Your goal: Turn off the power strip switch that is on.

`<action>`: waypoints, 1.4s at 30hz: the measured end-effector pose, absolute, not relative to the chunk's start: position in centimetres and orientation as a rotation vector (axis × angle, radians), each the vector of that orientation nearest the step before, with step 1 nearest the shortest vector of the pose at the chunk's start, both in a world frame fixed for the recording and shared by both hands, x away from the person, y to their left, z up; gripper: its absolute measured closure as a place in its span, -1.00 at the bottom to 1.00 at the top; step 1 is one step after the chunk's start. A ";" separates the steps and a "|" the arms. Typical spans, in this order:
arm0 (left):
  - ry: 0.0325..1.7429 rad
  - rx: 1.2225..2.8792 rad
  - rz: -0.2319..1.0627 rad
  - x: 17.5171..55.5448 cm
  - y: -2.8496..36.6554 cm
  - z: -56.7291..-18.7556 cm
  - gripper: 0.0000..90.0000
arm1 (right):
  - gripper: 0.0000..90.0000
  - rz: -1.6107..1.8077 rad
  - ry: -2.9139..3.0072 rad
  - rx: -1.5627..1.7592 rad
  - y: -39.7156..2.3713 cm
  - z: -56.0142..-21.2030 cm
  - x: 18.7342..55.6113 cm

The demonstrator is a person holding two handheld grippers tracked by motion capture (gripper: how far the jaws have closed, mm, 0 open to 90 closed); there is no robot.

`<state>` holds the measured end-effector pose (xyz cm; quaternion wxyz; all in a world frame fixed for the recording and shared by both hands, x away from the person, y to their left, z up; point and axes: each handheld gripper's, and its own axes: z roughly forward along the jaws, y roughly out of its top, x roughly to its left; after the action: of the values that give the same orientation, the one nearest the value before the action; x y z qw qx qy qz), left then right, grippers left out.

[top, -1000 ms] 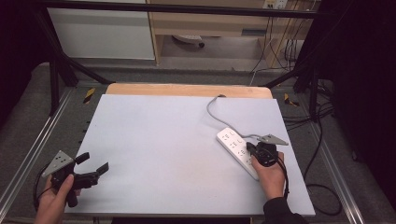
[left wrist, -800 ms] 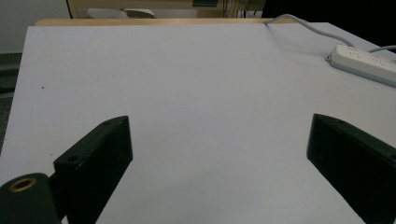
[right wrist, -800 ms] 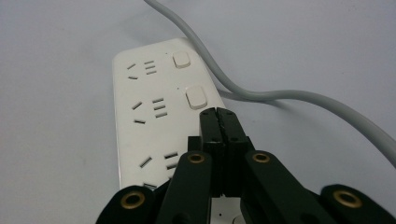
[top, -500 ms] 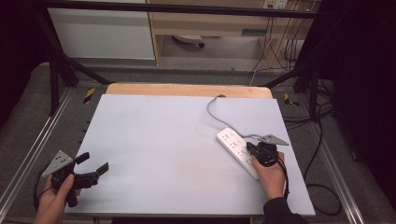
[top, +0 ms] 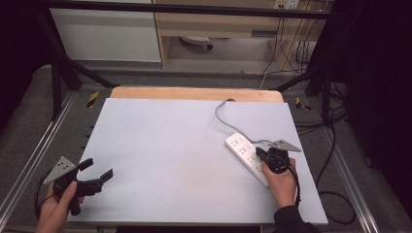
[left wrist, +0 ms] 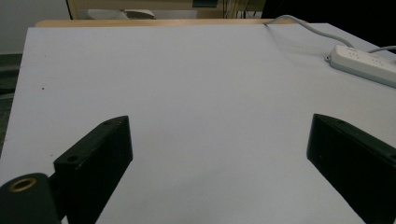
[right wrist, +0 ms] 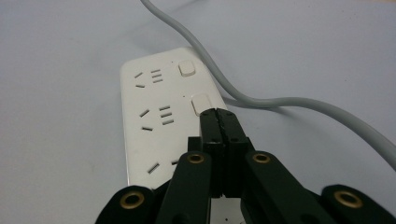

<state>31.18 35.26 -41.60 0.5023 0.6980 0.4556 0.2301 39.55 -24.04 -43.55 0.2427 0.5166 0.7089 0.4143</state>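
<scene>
No shift vs a sec ago: right hand-held gripper (right wrist: pixel 219 116) pressed together, tips at 2nd switch (right wrist: pixel 201 102) of strip (top: pixel 247 156) nr bench (top: pixel 160 145) right edge, prob mid-press; left hand-held gripper (top: pixel 99 174) spread, idle at near-left corner.

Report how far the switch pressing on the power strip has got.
Done: the right tongs are shut and their tips sit at the second switch of the power strip. In hand: pressing that switch, it seems. Left: I cannot tell which switches are flipped. The left tongs wait open, apart from the strip.
</scene>
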 end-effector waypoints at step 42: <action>1.102 1.687 0.555 31.2 35.3 -41.6 -0.85 | -0.03 1.278 1.893 1.386 -23.4 -42.0 39.2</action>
<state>31.18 35.26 -41.61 0.5021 0.6981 0.4559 0.2296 39.21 -23.36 -42.02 0.2331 0.5045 0.6890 0.4652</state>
